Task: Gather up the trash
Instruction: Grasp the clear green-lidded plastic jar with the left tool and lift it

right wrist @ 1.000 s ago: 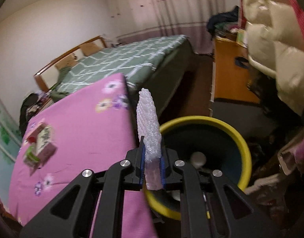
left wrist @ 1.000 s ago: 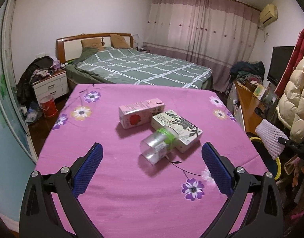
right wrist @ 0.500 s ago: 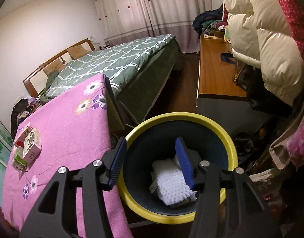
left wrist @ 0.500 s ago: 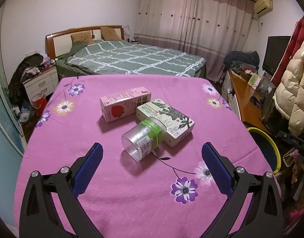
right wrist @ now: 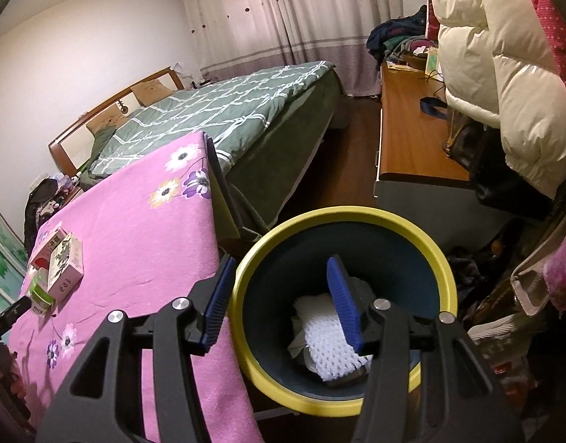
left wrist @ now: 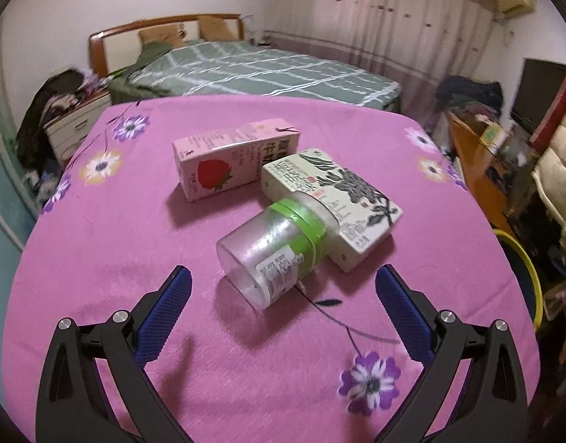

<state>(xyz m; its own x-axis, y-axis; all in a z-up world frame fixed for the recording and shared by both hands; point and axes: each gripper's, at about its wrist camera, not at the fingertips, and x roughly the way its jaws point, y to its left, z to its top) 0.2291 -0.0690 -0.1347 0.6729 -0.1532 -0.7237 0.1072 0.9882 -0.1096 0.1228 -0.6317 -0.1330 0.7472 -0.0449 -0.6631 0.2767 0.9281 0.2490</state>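
On the pink flowered tablecloth (left wrist: 135, 258) lie a clear plastic jar (left wrist: 271, 254) with a green lid, on its side, a pink strawberry milk carton (left wrist: 227, 164) and a green-and-white leaf-print box (left wrist: 330, 192). My left gripper (left wrist: 281, 273) is open just short of the jar's base, touching nothing. My right gripper (right wrist: 281, 260) hangs open and empty over the yellow-rimmed bin (right wrist: 342, 212). A white foam net (right wrist: 327, 339) lies inside the bin. In the right wrist view the box (right wrist: 67, 262), carton (right wrist: 48, 245) and jar (right wrist: 39, 291) are small at far left.
The bin stands on the floor beside the table's right edge (right wrist: 212, 229). A bed (left wrist: 253, 70) is behind the table, a wooden desk (right wrist: 408, 129) and a hanging white puffer coat (right wrist: 486, 74) to the right, a nightstand (left wrist: 76, 118) at far left.
My right gripper opened and the white foam net dropped into the bin. My left gripper moved forward and down, closer to the jar.
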